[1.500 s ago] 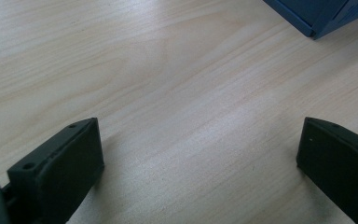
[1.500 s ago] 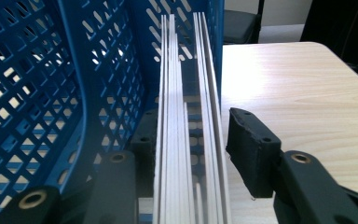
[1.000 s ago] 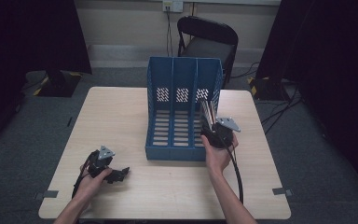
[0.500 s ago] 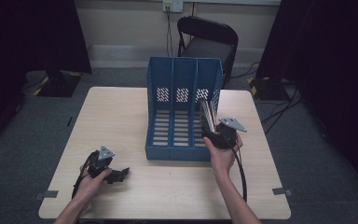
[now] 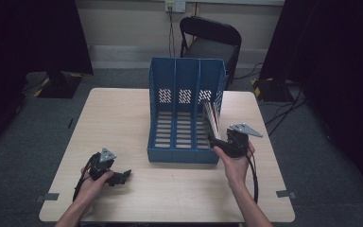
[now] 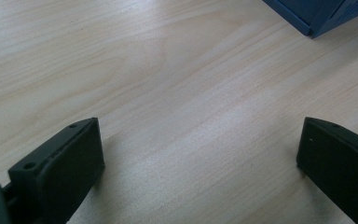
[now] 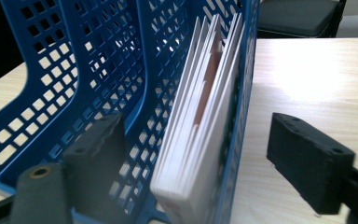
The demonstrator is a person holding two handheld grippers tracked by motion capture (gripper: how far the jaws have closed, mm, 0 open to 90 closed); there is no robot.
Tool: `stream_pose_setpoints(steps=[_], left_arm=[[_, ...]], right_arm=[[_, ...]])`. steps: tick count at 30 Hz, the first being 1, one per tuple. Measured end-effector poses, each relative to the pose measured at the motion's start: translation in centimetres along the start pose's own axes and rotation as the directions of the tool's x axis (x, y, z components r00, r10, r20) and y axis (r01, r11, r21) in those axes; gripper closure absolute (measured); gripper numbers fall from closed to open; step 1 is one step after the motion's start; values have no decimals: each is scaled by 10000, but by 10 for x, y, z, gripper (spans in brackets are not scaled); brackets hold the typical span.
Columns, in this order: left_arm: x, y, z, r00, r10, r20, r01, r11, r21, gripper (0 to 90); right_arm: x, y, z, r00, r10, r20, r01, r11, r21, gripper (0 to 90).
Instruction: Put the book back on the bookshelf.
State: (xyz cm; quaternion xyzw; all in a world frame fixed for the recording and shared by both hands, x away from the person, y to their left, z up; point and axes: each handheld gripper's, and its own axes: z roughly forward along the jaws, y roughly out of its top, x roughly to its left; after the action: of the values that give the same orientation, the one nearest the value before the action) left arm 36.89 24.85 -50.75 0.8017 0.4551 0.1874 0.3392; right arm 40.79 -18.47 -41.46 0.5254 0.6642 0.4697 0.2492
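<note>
The right claw is standing released, having just been opening around the book in the rack's rightmost slot; the left claw is resting released on bare desk

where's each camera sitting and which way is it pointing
High view: above the person's side, looking forward and down at the table; forearms, left tool and right tool show.
Left gripper view: on the left tool, facing bare tabletop between open jaws.
Right gripper view: on the right tool, facing the booklets.
Shared: the blue file rack.
</note>
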Motion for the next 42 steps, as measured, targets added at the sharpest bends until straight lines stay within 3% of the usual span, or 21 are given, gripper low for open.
stream_pose_setpoints(steps=[5, 6, 12, 16, 22, 29, 32, 33, 34, 35, 38, 42], left_arm=[[0, 0, 0, 10000, 8, 1, -8, 10000, 3, 0], [0, 0, 0, 10000, 5, -1, -5, 10000, 0, 0], [0, 0, 0, 10000, 6, -1, -6, 10000, 11, 0], [0, 0, -1, 10000, -4, -9, 4, 10000, 12, 0], [0, -1, -1, 10000, -18, -20, 18, 10000, 4, 0], [0, -1, -1, 10000, 3, 8, -3, 10000, 12, 0], [0, -1, -1, 10000, 4, 12, -4, 10000, 7, 0], [0, -1, -1, 10000, 7, 15, -7, 10000, 13, 0], [0, 0, 0, 10000, 11, 17, -11, 10000, 9, 0], [0, 0, 0, 10000, 11, 17, -11, 10000, 9, 0], [1, 0, 0, 10000, 18, 24, -18, 10000, 14, 0], [1, 0, 0, 10000, 12, 20, -12, 10000, 9, 0]], right_arm=[[-3, -3, -10, 9991, -426, -45, 427, 9990, 164, 156], [-5, -7, -15, 9984, -520, -228, 526, 9982, 298, 150], [-16, -21, -26, 9980, -409, -482, 432, 9979, 481, 149], [-21, -28, -36, 9959, -601, -676, 641, 9962, 583, 148], [-35, -43, -47, 9928, -775, -908, 881, 9889, 1193, 145], [-66, -59, -45, 9904, -985, -964, 1166, 9720, 2040, 146], [-75, -67, -41, 9930, -840, -829, 1017, 9655, 2395, 148], [-78, -70, -38, 9933, -872, -758, 1038, 9613, 2553, 148], [-82, -74, -32, 9935, -954, -615, 1092, 9506, 2905, 149], [-82, -74, -32, 9935, -954, -615, 1092, 9506, 2905, 149], [-88, -78, -19, 9938, -1096, -210, 1099, 9285, 3546, 157], [-87, -82, -15, 9935, -1114, -213, 1112, 9192, 3777, 145]])
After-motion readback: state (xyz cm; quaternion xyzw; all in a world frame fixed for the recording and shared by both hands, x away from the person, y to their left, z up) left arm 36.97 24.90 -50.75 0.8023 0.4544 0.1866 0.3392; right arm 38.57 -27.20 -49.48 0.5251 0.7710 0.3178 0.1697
